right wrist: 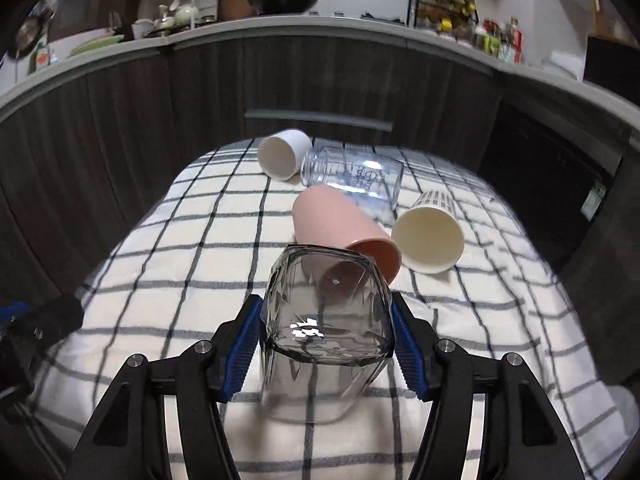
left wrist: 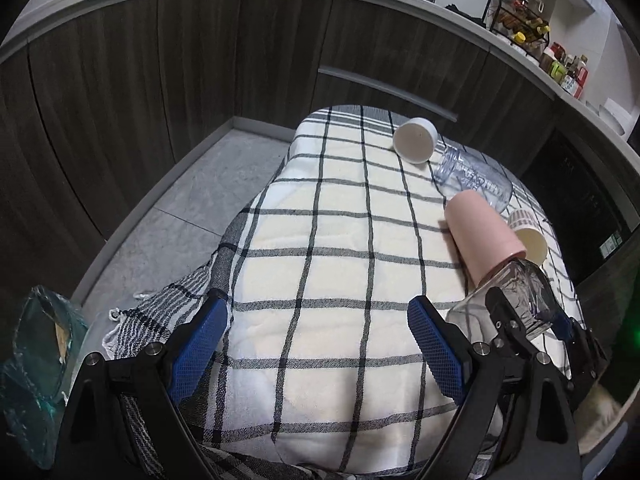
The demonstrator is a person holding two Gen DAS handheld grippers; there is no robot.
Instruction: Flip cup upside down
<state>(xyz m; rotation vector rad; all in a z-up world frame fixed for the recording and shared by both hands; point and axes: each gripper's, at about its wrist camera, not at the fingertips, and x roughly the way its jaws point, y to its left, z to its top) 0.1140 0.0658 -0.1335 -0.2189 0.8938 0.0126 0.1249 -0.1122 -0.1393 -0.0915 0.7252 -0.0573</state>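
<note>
My right gripper point(right wrist: 326, 334) is shut on a clear square glass cup point(right wrist: 324, 320), base up, its mouth down on the checked cloth point(right wrist: 160, 272). The same cup point(left wrist: 516, 300) shows in the left wrist view, held by the right gripper point(left wrist: 532, 320). My left gripper point(left wrist: 318, 340) is open and empty above the cloth point(left wrist: 320, 240), left of the cup. A pink cup point(right wrist: 340, 224) lies on its side just behind the glass cup.
Behind lie a white cup point(right wrist: 282, 154), a clear bottle point(right wrist: 354, 178) and a cream patterned cup point(right wrist: 430, 234), all on their sides. Dark cabinets point(right wrist: 200, 92) stand beyond the table. The floor point(left wrist: 192, 196) and a green bag point(left wrist: 36, 356) are at the left.
</note>
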